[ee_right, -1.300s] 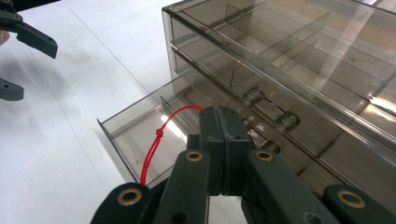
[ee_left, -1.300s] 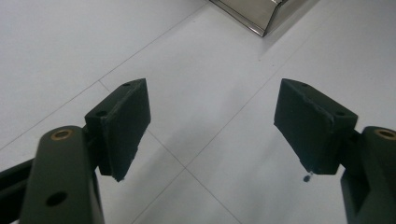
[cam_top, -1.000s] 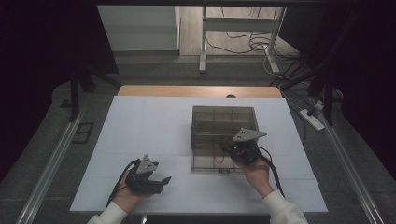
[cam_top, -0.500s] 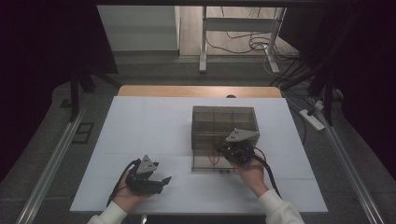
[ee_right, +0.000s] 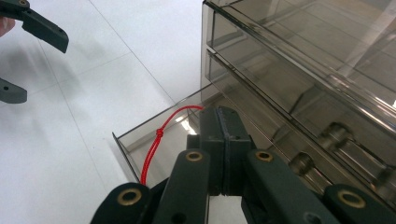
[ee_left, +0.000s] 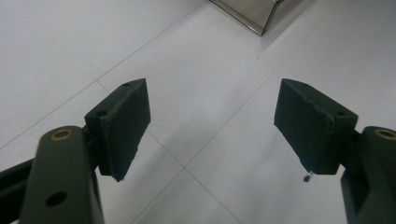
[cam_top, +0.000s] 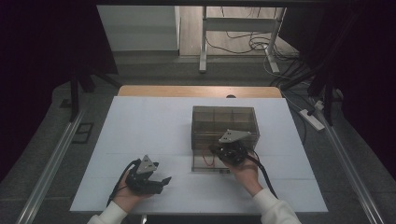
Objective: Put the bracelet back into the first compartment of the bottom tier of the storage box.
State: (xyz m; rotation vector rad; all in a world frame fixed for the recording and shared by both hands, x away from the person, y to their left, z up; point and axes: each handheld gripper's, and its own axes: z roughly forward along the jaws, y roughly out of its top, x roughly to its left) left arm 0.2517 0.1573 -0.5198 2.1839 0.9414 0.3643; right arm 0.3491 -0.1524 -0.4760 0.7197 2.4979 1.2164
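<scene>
A smoky clear drawer box stands on the white table, right of centre. Its bottom drawer is pulled out toward me. My right gripper is over that drawer, held in a hand. In the right gripper view the drawer box rises at the right, and my right gripper is shut on a red cord that loops down into the drawer. My left gripper rests near the table's front left, and in its own view my left gripper is open with nothing between its pads.
A corner of the drawer box shows at the top of the left gripper view. The other gripper shows at the right gripper view's upper left. Beyond the table, desk legs and cables lie on the floor.
My right gripper has shifted a little to the left along the box front. The left gripper has stayed where it was.
</scene>
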